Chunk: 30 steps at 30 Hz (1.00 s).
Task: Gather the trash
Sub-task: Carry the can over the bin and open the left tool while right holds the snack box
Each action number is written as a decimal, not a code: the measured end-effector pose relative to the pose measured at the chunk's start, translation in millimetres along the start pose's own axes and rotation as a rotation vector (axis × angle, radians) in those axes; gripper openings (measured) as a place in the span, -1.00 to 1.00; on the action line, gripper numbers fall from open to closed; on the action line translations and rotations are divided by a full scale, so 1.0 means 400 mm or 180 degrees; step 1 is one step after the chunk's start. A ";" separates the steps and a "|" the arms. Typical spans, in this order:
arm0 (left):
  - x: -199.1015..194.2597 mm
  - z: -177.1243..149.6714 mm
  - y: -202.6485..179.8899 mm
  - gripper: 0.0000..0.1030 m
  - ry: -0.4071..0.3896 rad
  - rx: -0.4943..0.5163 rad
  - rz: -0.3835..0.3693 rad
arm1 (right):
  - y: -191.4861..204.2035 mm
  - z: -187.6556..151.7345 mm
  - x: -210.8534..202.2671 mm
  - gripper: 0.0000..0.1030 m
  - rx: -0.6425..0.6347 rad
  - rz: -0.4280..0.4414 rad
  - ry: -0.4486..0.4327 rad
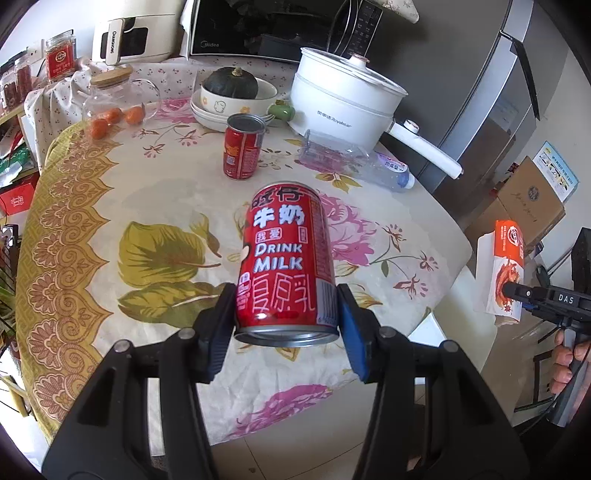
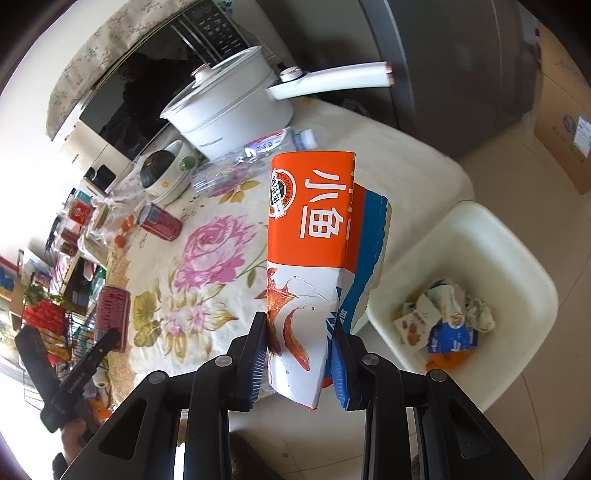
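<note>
Since the white bin [image 2: 491,236] sits just right of the right gripper [image 2: 299,354], which pinches the orange carton [image 2: 310,221] upright, that side's nearer imo; left gripper [image 1: 286,321] clamps the milk can [image 1: 286,258] farther off, over the table [image 1: 92,221].

Red milk can [image 1: 286,258]: "牛奶", "DRINK MILK". White electric pot [image 1: 341,99]: "Royalstar". Microwave [image 1: 258,29]: "Midea". Right gripper [image 1: 517,295] body: "DAS". Orange-white carton [image 2: 310,236]: "小鱼". White appliance [image 1: 129,35]: "CHANGHONG".

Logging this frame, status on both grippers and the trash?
Left gripper shut on milk can, lifted over the table. Right gripper shut on flattened box, bin just right. Second can and bottle still on table.
</note>
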<state>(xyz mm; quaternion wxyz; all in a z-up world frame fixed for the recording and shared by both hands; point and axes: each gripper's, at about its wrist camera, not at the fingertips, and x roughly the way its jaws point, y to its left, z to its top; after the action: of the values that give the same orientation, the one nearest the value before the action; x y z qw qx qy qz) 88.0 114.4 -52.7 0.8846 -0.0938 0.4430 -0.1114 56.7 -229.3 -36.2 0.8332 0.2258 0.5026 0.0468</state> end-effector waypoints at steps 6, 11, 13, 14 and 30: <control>0.020 -0.004 -0.090 0.06 0.0074 0.0149 -0.0189 | -0.103 -0.001 -0.024 -0.39 0.0126 -0.0142 0.0003; 0.050 -0.012 -0.191 0.06 0.0169 0.0365 -0.0340 | -0.205 -0.001 -0.041 -0.38 0.0224 -0.0322 0.0021; 0.069 -0.016 -0.235 0.06 0.0220 0.0456 -0.0397 | -0.249 -0.002 -0.046 -0.38 0.0272 -0.0404 0.0032; 0.076 -0.019 -0.255 0.06 0.0238 0.0495 -0.0420 | -0.275 -0.002 -0.049 -0.38 0.0305 -0.0442 0.0043; 0.262 -0.097 -0.584 0.06 0.0709 0.1050 -0.0853 | -0.487 -0.021 -0.063 -0.37 0.0523 -0.0710 0.0246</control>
<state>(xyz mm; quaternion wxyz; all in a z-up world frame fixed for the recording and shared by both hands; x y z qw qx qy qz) 91.2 -141.5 -93.9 0.8110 0.0069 0.4972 -0.3083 8.0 -408.3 -101.5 0.7920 0.2339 0.5584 -0.0787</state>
